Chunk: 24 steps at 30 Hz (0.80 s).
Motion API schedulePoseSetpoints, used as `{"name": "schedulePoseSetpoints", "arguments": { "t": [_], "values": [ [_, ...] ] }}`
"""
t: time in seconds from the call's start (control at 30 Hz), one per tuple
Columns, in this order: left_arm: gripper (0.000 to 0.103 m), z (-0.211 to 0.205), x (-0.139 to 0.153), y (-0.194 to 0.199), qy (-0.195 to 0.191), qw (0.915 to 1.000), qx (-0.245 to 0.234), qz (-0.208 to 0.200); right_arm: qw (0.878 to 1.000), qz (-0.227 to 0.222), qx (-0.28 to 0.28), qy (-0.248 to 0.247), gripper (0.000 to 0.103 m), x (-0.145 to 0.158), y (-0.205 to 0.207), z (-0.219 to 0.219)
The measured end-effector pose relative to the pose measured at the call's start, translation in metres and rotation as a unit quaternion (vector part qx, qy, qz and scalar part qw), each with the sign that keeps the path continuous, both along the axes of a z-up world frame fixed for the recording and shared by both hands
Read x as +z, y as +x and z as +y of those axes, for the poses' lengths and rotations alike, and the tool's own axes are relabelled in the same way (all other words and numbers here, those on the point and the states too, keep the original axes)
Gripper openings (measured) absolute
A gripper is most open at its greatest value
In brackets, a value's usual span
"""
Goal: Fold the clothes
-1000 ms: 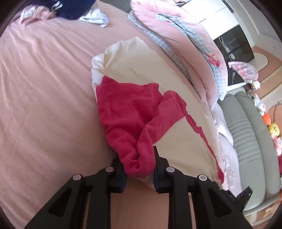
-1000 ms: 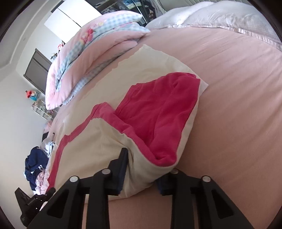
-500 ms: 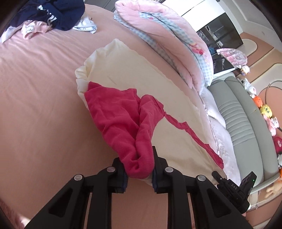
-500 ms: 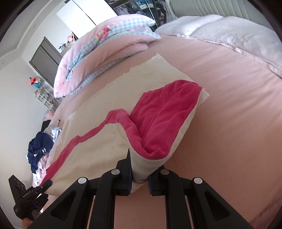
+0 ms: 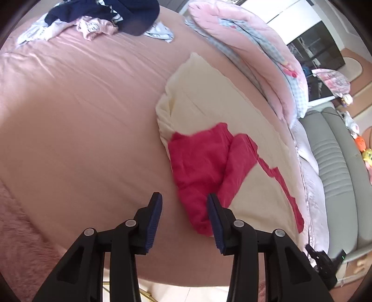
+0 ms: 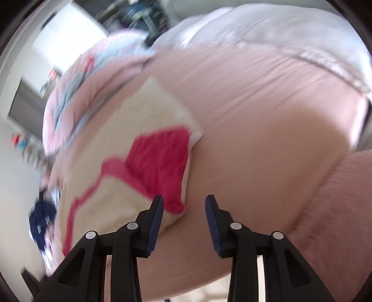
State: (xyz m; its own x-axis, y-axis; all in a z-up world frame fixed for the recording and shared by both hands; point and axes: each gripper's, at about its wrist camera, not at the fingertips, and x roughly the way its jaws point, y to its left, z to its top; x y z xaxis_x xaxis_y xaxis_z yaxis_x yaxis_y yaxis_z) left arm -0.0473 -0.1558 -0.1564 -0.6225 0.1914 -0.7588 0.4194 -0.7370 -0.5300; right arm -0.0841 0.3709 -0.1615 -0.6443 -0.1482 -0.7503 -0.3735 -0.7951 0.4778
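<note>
The cream-and-red knitted garment (image 5: pixel 223 148) is left folded on the pink bed (image 5: pixel 81 116), released at twelve o'clock of both just-opened grippers' fingers (image 5: pixel 154 213) (image 6: pixel 155 213), so the fold settles.

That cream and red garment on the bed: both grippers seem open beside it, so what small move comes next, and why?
Probably pull both away. The left gripper and right gripper have just been opening, pads apart and pressing nothing, and the cream and red garment lies folded on the pink bed sheet. More clothes wait in a heap.

a home bedroom: pink-sheeted bed (image 5: pixel 81 111), folded quilt (image 5: pixel 251 41), strewn clothes (image 5: pixel 104 18), grey sofa (image 5: pixel 337 181)
</note>
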Motion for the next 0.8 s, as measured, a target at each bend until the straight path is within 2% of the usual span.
{"name": "schedulePoseSetpoints", "arguments": {
  "t": [0.03, 0.07, 0.13, 0.2, 0.27, 0.33, 0.37, 0.43, 0.47, 0.5, 0.57, 0.6, 0.67, 0.7, 0.77, 0.8],
  "values": [
    [0.037, 0.006, 0.009, -0.004, -0.016, 0.9996, -0.013, 0.019, 1.000, 0.016, -0.019, 0.005, 0.037, 0.012, 0.006, 0.004],
    [0.037, 0.012, 0.019, -0.008, -0.033, 0.9984, -0.025, 0.037, 0.999, 0.030, -0.012, 0.022, 0.037, 0.024, 0.005, 0.003],
    [0.038, 0.036, 0.032, -0.022, -0.071, 0.9918, -0.081, 0.068, 0.996, 0.031, 0.050, 0.071, 0.037, 0.036, -0.011, -0.015],
    [0.038, 0.075, 0.036, -0.042, -0.104, 0.9781, -0.161, 0.081, 0.986, 0.024, 0.123, 0.110, 0.037, 0.038, -0.027, -0.042],
    [0.038, 0.105, 0.028, -0.051, -0.113, 0.9595, -0.241, 0.091, 0.972, 0.018, 0.204, 0.119, 0.037, 0.029, -0.034, -0.074],
    [0.038, 0.126, 0.014, -0.059, -0.122, 0.9413, -0.305, 0.077, 0.951, -0.005, 0.272, 0.146, 0.037, 0.011, -0.040, -0.104],
    [0.038, 0.129, 0.006, -0.064, -0.139, 0.9367, -0.317, 0.053, 0.939, -0.017, 0.305, 0.159, 0.037, 0.002, -0.043, -0.118],
    [0.038, 0.132, -0.009, -0.074, -0.174, 0.9258, -0.336, 0.008, 0.925, -0.054, 0.333, 0.173, 0.035, -0.017, -0.051, -0.124],
    [0.038, 0.124, -0.012, -0.074, -0.192, 0.9231, -0.333, 0.000, 0.924, -0.057, 0.339, 0.168, 0.033, -0.017, -0.053, -0.117],
    [0.027, 0.114, -0.013, -0.073, -0.204, 0.9204, -0.334, -0.001, 0.923, -0.058, 0.345, 0.162, 0.033, -0.017, -0.056, -0.108],
    [0.006, 0.095, -0.014, -0.072, -0.223, 0.9153, -0.335, -0.005, 0.922, -0.065, 0.350, 0.150, 0.021, -0.015, -0.059, -0.090],
    [0.005, 0.087, -0.014, -0.072, -0.224, 0.9152, -0.335, -0.009, 0.923, -0.070, 0.350, 0.143, 0.020, -0.014, -0.060, -0.079],
    [0.007, 0.078, -0.013, -0.072, -0.243, 0.9168, -0.316, -0.019, 0.925, -0.075, 0.342, 0.147, 0.009, -0.013, -0.059, -0.064],
    [0.015, 0.075, -0.009, -0.072, -0.240, 0.9209, -0.307, -0.014, 0.927, -0.075, 0.339, 0.144, 0.008, -0.011, -0.058, -0.059],
    [0.017, 0.071, -0.001, -0.071, -0.235, 0.9287, -0.287, -0.004, 0.930, -0.076, 0.332, 0.137, 0.008, -0.007, -0.056, -0.050],
    [0.021, 0.068, 0.003, -0.070, -0.232, 0.9324, -0.277, 0.001, 0.931, -0.072, 0.328, 0.145, 0.010, -0.002, -0.054, -0.053]
  ]
}}
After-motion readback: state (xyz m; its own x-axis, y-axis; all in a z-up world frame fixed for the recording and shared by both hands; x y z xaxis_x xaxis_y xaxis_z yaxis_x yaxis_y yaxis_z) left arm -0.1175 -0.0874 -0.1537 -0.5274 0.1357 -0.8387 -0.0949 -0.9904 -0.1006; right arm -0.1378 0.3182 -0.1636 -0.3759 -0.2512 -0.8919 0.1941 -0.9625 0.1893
